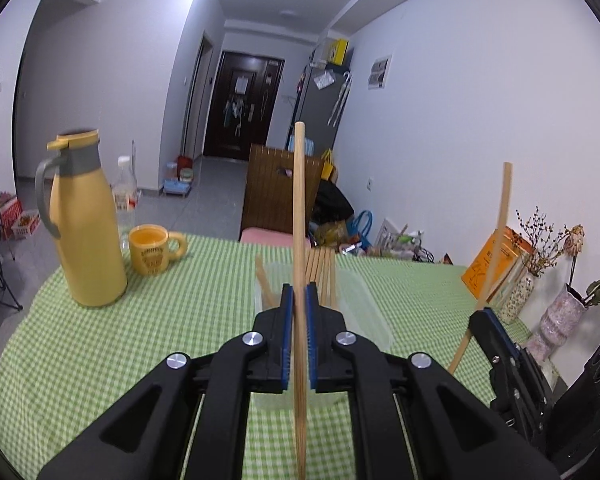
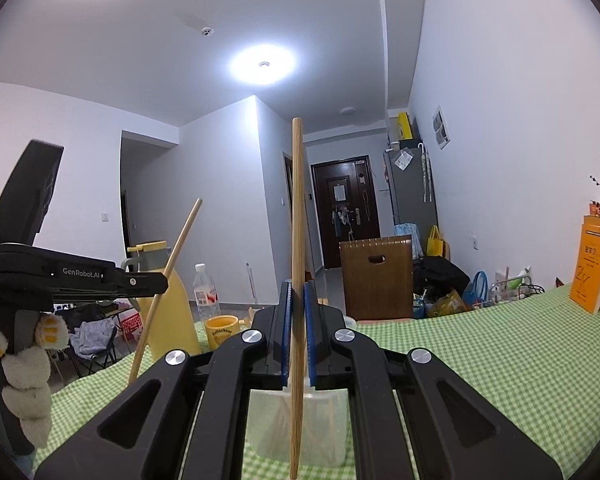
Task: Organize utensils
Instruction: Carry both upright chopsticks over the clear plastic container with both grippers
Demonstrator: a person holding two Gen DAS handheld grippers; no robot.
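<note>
above the green-checked counter [image 1: 100, 340], both grippers are lifted clear of the cloth, each clenched on a single wooden chopstick. the left gripper [image 1: 299, 300] pinches its chopstick [image 1: 299, 208] between blue-padded fingers [image 1: 287, 320]; the stick stands nearly upright, its top end well above the pads and its lower end running down past them toward the bottom edge of the view. the right gripper [image 2: 296, 300] grasps a second chopstick [image 2: 297, 208] the same way, upright between its own blue pads. seen from the left wrist, the right gripper [image 1: 485, 316] shows at the right side with its chopstick [image 1: 500, 232] leaning slightly; seen from the right wrist, the left gripper [image 2: 156, 280] shows at the left, its chopstick [image 2: 172, 272] tilted.

just beyond the left gripper's fingers a clear plastic container [image 1: 360, 304] sits on the counter with a bunch of more chopsticks [image 1: 320, 268] standing in it. a yellow jug [image 1: 86, 232] with a grey handle stands at the far left of the counter, a yellow mug [image 1: 152, 254] just beside it and a clear bottle [image 1: 124, 196] behind. orange books [image 1: 496, 264] and vases of dried flowers [image 1: 560, 308] line the wall side.
</note>
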